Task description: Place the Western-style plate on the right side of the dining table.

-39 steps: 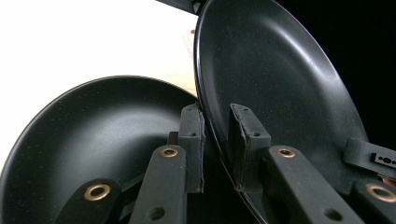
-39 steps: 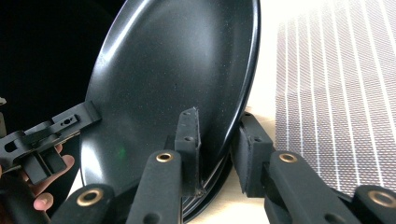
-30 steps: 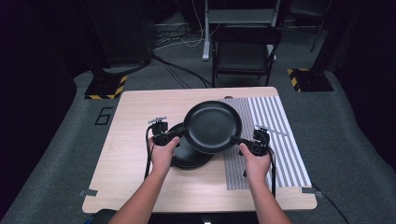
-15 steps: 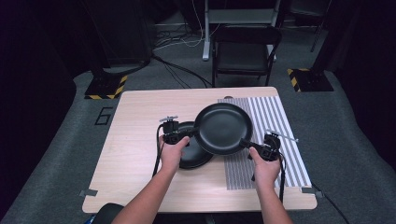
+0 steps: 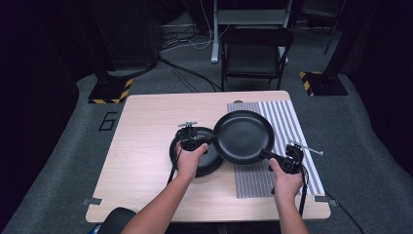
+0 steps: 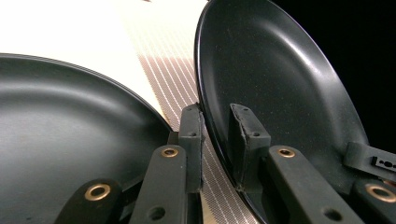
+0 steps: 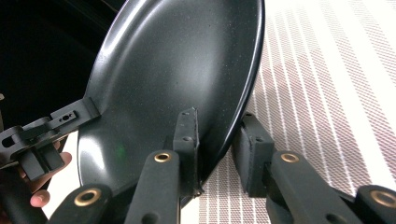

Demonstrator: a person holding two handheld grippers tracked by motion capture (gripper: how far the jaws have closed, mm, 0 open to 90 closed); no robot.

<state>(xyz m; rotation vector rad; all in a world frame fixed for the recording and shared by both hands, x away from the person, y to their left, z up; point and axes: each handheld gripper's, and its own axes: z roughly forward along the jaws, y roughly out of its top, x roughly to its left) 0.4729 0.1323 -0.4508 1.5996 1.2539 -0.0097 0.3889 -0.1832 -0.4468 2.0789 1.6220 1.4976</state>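
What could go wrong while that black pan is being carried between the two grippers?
The pan hangs only by its thin rim, pinched by the left gripper and the right gripper on opposite edges; if either hand drifts or tilts, it could slip out and drop. Its left edge passes just above a second dish, so it might knock that. Set down carelessly, it could drag the striped mat.

Bright overhead light on the table (image 5: pixel 146 146), dark surroundings; close views overexposed, with softly blurred foregrounds.
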